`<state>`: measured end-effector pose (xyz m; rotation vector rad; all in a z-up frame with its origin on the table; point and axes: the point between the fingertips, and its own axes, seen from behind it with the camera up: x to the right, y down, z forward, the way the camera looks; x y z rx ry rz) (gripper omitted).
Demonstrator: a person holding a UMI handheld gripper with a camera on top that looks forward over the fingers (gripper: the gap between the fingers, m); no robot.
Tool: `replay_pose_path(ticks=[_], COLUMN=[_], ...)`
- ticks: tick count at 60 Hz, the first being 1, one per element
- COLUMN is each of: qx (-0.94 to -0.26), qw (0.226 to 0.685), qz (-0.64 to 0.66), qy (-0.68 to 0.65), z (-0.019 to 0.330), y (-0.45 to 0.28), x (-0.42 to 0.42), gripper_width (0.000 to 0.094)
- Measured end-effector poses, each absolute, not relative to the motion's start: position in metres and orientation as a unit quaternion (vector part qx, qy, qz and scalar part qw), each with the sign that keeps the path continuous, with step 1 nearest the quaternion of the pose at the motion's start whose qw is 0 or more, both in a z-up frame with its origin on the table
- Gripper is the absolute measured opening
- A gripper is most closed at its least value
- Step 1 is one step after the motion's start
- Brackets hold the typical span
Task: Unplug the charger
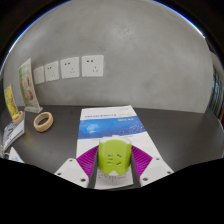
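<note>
My gripper (113,165) is shut on a lime-green charger (113,156); both purple pads (88,166) press its sides. The charger is held above a dark table (170,125), over a blue and white booklet (112,126). White wall sockets (92,67) sit on the grey wall beyond, to the left; the charger is well away from them and nothing is plugged into them. No cable shows.
A roll of tape (43,121) lies on the table at the left. Leaflets (27,85) lean against the wall near the sockets. Small items (10,135) lie at the far left. The wall to the right is bare.
</note>
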<state>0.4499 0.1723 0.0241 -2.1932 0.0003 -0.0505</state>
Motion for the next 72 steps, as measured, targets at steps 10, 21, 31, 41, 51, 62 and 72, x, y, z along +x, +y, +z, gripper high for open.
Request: replay_pose_path(ticks=[10, 21, 31, 41, 51, 62, 72], qx=[-0.885, -0.872, -0.856, -0.846, -0.852, -0.851, -0.846], qw=[0.465, 0.487, 0.511, 0.525, 0.515, 0.519, 0.53], qz=[0.007, 0.003, -0.035, -0.042, -0.065, -0.047, -0.026], qy=[0.023, 0.052, 0.066, 0.08, 0.073, 0.064, 0.051], z=[0.022, 0.048, 0.08, 0.101, 0.094, 0.104, 0.111], y=[0.174, 0.143, 0.075, -0.015, -0.099, -0.161, -0.196], x=[0.445, 0.441, 0.418, 0.364, 0.305, 0.259, 0.262], gripper_width=[0.0803, 0.0837, 0.0836, 0.0834, 0.0842, 0.0841, 0.0839])
